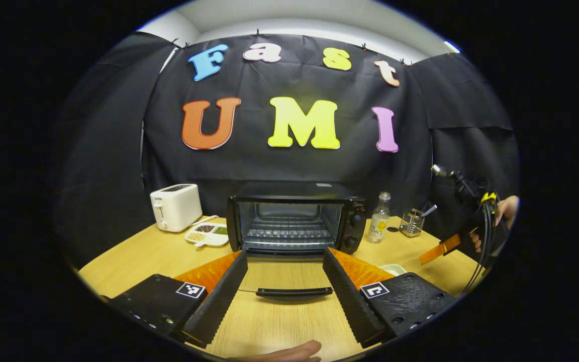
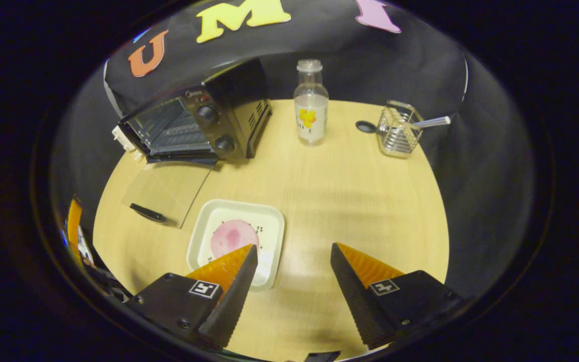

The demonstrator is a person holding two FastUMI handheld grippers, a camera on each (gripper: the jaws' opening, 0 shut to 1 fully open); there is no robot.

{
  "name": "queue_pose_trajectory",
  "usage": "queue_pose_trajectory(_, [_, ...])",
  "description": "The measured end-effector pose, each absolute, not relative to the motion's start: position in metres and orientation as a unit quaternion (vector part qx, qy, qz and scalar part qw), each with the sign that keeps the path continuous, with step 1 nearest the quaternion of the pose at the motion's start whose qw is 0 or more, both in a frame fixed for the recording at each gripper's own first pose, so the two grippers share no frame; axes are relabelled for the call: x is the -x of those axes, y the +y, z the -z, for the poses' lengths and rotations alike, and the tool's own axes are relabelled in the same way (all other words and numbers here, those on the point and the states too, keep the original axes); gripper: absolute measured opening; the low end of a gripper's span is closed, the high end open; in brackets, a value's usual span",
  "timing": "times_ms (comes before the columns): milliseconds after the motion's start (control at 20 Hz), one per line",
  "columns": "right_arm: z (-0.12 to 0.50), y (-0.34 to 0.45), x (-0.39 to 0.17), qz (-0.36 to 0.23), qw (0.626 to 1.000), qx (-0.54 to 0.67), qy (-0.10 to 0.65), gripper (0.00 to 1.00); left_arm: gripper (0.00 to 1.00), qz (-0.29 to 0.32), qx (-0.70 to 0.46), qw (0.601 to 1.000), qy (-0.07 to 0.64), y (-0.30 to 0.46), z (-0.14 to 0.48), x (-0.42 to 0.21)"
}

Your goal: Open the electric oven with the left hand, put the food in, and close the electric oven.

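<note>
The electric oven [image 1: 295,223] stood at the middle of the left gripper view with its glass door [image 1: 289,281] folded flat onto the worktop [image 1: 143,256], the door's dark handle [image 1: 293,291] lying between the jaws of the left gripper [image 1: 285,289]. Those jaws were wide apart and clamped on nothing. Inside the oven a wire rack [image 1: 289,234] showed, with nothing visible on it.

In the right gripper view, the right gripper [image 2: 293,281] hung above the worktop at the bottom of the frame, its jaws also spread and holding nothing. Just beyond its left finger sat a white square tray [image 2: 269,221] holding a round pink slice of food [image 2: 231,236]. Farther up and to the left lay the open oven door and the oven.

Toward the upper middle of that view stood a clear bottle [image 2: 310,108], and at the upper right a wire basket [image 2: 396,131] held a utensil. At the left of the left gripper view stood a white toaster [image 1: 175,207], with a divided dish [image 1: 208,234] of small dry foods beside it.
</note>
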State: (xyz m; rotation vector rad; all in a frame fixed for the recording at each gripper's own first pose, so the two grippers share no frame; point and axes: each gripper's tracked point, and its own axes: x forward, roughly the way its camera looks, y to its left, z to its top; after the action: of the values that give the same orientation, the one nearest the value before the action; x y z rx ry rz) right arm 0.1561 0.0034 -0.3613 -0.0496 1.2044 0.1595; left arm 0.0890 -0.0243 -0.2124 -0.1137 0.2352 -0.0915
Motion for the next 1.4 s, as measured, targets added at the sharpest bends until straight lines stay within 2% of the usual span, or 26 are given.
queue_pose_trajectory(300, [0.401, 0.023, -0.151, -0.085, 0.754, -0.011, 0.651, 0.72, 0.96, 0.022, 0.046, 0.996, 0.08, 0.0, 0.164, -0.065])
queue_pose_trajectory(350, [0.405, 0.029, -0.148, -0.094, 0.743, -0.026, 0.662, 0.65, 0.96, 0.019, 0.042, 0.996, 0.07, 0.003, 0.154, -0.062])
queue_pose_trajectory(450, [0.414, 0.036, -0.145, -0.104, 0.717, -0.053, 0.687, 0.59, 0.96, 0.012, 0.036, 0.997, 0.064, 0.009, 0.144, -0.056])
queue_pose_trajectory(550, [0.419, 0.032, -0.149, -0.119, 0.698, -0.075, 0.703, 0.31, 0.96, 0.004, 0.028, 0.998, 0.063, 0.014, 0.136, -0.051])
queue_pose_trajectory(650, [0.423, 0.028, -0.155, -0.14, 0.679, -0.127, 0.71, 0.15, 0.96, -0.011, 0.025, 0.998, 0.058, 0.022, 0.129, -0.049])
queue_pose_trajectory(700, [0.42, 0.023, -0.157, -0.151, 0.666, -0.151, 0.715, 0.0, 0.96, -0.015, 0.026, 0.998, 0.059, 0.023, 0.127, -0.047])
queue_pose_trajectory(850, [0.418, 0.021, -0.157, -0.174, 0.646, -0.209, 0.713, 0.02, 0.96, -0.027, 0.029, 0.998, 0.058, 0.024, 0.121, -0.046])
queue_pose_trajectory(1100, [0.417, 0.017, -0.154, -0.202, 0.639, -0.262, 0.695, 0.01, 0.96, -0.033, 0.022, 0.998, 0.057, 0.018, 0.109, -0.043])
queue_pose_trajectory(1400, [0.413, -0.009, -0.143, -0.19, 0.654, -0.271, 0.68, 0.01, 0.96, -0.056, 0.005, 0.997, 0.059, 0.023, 0.111, -0.047])
